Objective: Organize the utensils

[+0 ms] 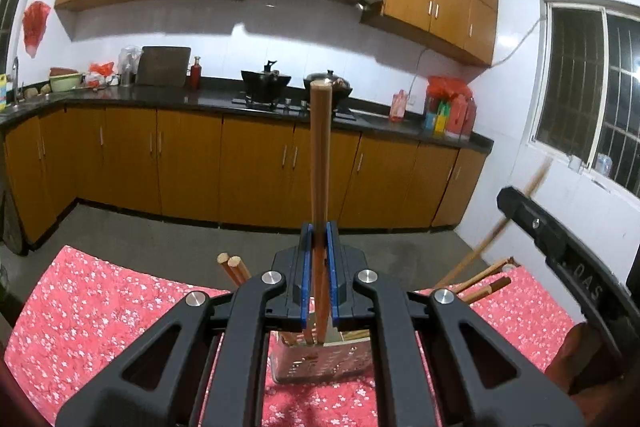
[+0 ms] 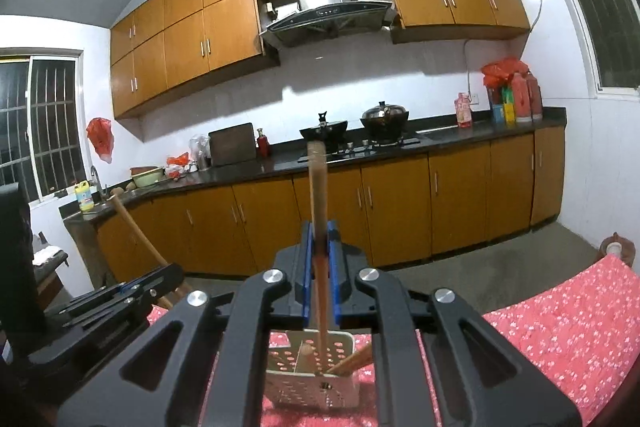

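My left gripper (image 1: 319,247) is shut on a wooden chopstick (image 1: 320,155) that stands upright, its lower end inside a perforated metal utensil holder (image 1: 320,363) on the red flowered tablecloth (image 1: 100,307). My right gripper (image 2: 319,247) is shut on another wooden chopstick (image 2: 318,187), its lower end inside a white perforated holder (image 2: 312,379) that has more chopsticks in it. Loose chopsticks (image 1: 234,267) stick up behind the left gripper and others (image 1: 484,279) lie to its right. The right gripper's body (image 1: 560,247) shows at the right of the left wrist view.
The left gripper's body (image 2: 112,303) shows at the left of the right wrist view with a chopstick (image 2: 136,231) above it. Behind the table are a grey floor (image 1: 120,227), orange cabinets (image 1: 192,167) and a black counter with pots (image 1: 266,81).
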The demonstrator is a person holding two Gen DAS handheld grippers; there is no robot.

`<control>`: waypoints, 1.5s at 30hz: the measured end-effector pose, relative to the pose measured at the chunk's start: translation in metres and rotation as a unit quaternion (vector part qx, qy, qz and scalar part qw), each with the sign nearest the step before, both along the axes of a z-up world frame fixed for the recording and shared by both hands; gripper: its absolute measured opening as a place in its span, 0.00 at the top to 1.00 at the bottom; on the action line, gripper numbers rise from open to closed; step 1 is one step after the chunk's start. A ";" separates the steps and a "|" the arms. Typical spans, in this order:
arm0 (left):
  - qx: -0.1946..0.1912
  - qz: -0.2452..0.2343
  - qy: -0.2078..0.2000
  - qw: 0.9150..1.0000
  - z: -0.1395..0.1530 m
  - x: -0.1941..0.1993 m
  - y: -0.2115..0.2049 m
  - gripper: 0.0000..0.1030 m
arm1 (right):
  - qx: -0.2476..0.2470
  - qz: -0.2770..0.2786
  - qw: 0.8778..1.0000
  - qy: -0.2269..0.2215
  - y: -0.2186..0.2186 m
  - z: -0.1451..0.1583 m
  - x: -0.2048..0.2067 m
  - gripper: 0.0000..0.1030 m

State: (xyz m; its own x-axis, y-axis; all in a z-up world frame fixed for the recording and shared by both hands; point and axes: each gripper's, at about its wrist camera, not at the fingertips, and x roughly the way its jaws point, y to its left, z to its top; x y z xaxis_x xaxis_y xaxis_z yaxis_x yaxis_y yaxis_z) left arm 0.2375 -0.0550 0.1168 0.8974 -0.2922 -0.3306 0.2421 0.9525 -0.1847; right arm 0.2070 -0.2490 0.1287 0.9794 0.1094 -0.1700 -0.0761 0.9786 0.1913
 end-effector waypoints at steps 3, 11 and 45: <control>-0.011 -0.003 0.001 1.000 0.003 -0.003 0.007 0.89 | 0.002 -0.002 1.000 -0.009 0.000 0.001 -0.010 0.65; -0.037 0.011 -0.027 0.999 0.022 -0.036 0.036 0.51 | 0.009 -0.016 0.999 -0.031 -0.013 0.009 -0.055 0.36; 0.094 0.076 -0.018 0.992 -0.105 -0.214 0.068 0.02 | -0.089 -0.057 0.990 0.089 0.027 -0.138 -0.210 0.04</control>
State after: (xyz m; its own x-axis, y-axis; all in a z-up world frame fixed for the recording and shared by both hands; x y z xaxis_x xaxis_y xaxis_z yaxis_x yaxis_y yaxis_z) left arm 0.0236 0.0133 0.0122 0.9390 -0.0881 -0.3326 0.0956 0.9954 0.0063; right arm -0.0029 -0.2221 -0.0090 0.9365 -0.0478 -0.3475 0.0567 0.9983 0.0156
